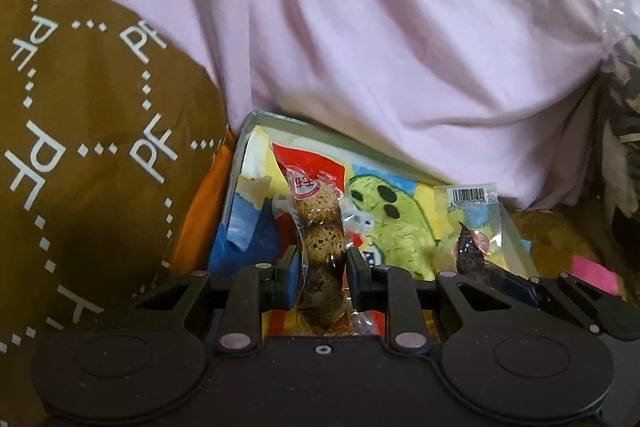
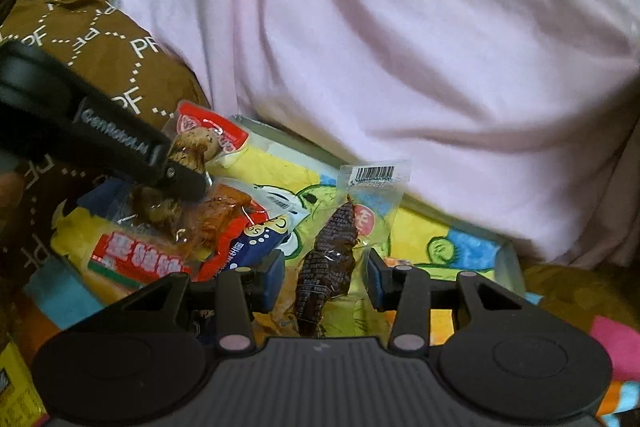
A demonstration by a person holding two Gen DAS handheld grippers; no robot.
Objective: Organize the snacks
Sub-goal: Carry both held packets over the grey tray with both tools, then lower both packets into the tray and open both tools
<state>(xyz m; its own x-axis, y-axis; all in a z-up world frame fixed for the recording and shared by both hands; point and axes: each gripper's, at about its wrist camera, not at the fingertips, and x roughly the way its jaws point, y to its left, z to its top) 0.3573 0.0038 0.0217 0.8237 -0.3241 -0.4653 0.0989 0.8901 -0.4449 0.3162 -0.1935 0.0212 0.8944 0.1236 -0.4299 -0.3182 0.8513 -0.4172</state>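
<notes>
Speckled eggs (image 1: 320, 227) (clear glossy pouch) | left hand-held gripper (image 1: 322, 267) clamps pouch

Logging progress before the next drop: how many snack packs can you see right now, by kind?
Quail egg pack, in the left gripper: 1
Dark snack in a clear barcoded pack, between the right gripper fingers: 1
Red and yellow pack: 1
Blue pack: 1
Orange-brown snack in a clear pack: 1
Total: 5
</notes>
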